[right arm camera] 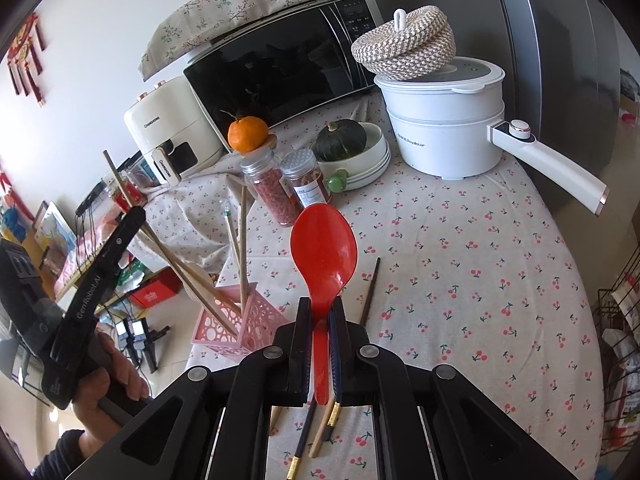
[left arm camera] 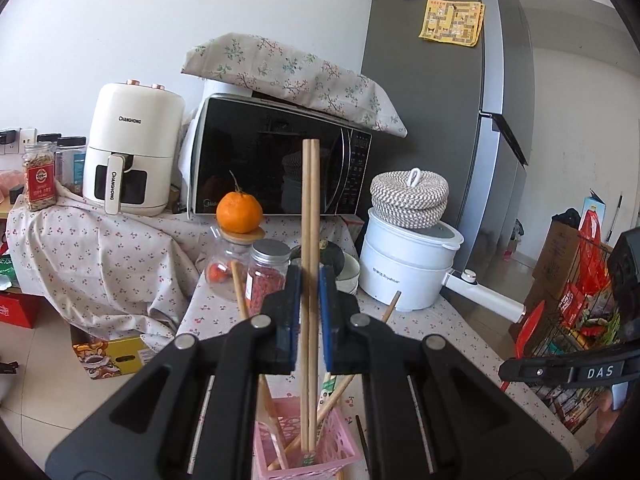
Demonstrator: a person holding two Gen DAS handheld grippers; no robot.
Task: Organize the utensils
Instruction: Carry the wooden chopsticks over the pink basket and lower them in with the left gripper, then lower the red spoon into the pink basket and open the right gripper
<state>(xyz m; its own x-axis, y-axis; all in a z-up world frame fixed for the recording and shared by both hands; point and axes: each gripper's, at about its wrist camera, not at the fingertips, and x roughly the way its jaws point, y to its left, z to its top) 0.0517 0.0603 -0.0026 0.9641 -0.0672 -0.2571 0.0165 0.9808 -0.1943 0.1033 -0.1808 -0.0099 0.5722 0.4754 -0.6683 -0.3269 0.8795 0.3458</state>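
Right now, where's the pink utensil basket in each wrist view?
Left wrist: pink basket bottom centre, below the left gripper holding wooden chopsticks.
Right wrist: pink basket lower left, on the cloth's edge.
Shared landmark: orange in front of the microwave.

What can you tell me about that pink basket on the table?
The pink basket is a small square holder, plastic by its look, its walls pierced with round holes. It stands upright near the edge of the cherry-print tablecloth. Several wooden chopsticks lean inside it. The left claw lowers another pair of chopsticks into it.
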